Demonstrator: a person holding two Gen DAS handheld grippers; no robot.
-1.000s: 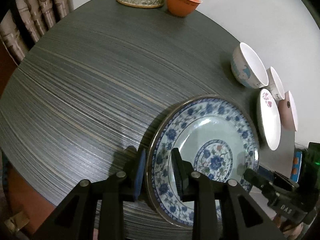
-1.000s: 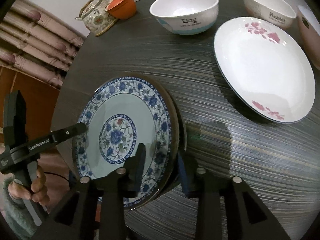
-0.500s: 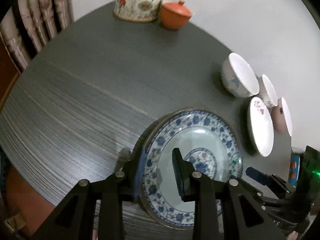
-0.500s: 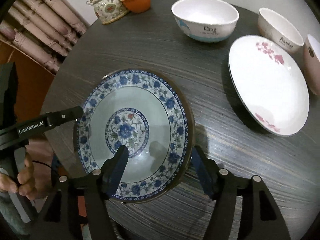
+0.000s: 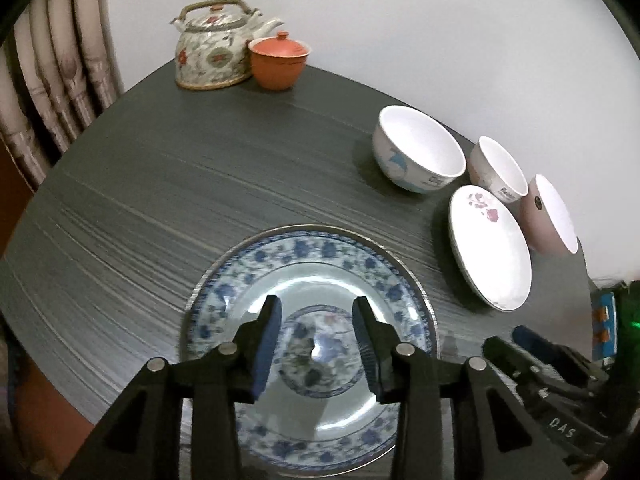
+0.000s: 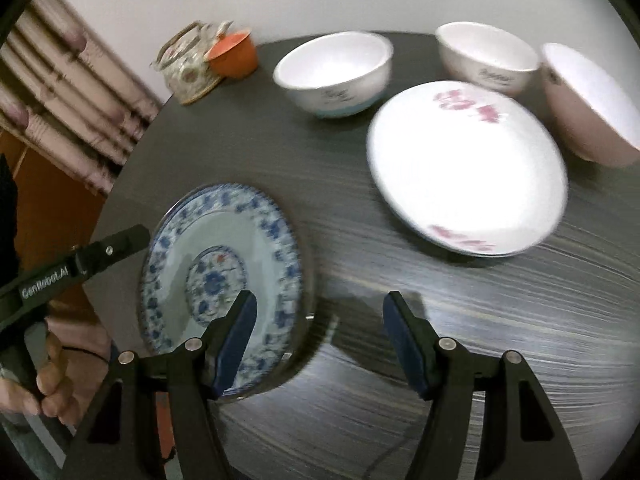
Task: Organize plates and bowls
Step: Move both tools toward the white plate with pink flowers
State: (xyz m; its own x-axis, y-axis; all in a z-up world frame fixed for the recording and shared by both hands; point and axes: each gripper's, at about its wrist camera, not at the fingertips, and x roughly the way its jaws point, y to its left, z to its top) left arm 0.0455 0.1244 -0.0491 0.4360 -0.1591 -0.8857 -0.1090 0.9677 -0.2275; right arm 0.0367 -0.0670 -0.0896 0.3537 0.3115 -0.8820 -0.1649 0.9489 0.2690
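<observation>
A blue-and-white flowered plate (image 5: 320,248) (image 6: 224,248) lies flat on the dark round table (image 5: 160,180), near its front edge. My left gripper (image 5: 316,308) hovers over the plate's middle; its jaws are opening, with nothing between them. My right gripper (image 6: 320,300) stands open over bare table just right of that plate's rim. A white plate with pink flowers (image 5: 490,248) (image 6: 468,168) lies further right. Behind it stand a white bowl with a blue print (image 5: 416,148) (image 6: 332,72), a smaller white bowl (image 5: 498,172) (image 6: 486,54) and a pink bowl (image 5: 552,216) (image 6: 588,104).
A flowered teapot (image 5: 212,48) (image 6: 184,64) and an orange lidded cup (image 5: 280,60) (image 6: 236,56) stand at the table's far edge by the wall. A carved chair back (image 5: 48,80) rises at the left. A person's hand (image 6: 52,384) holds the left gripper's handle.
Both grippers let go of the blue plate's rim, opened and drew back upward. The left one now sits over the plate's middle, the right one beside its rim.
</observation>
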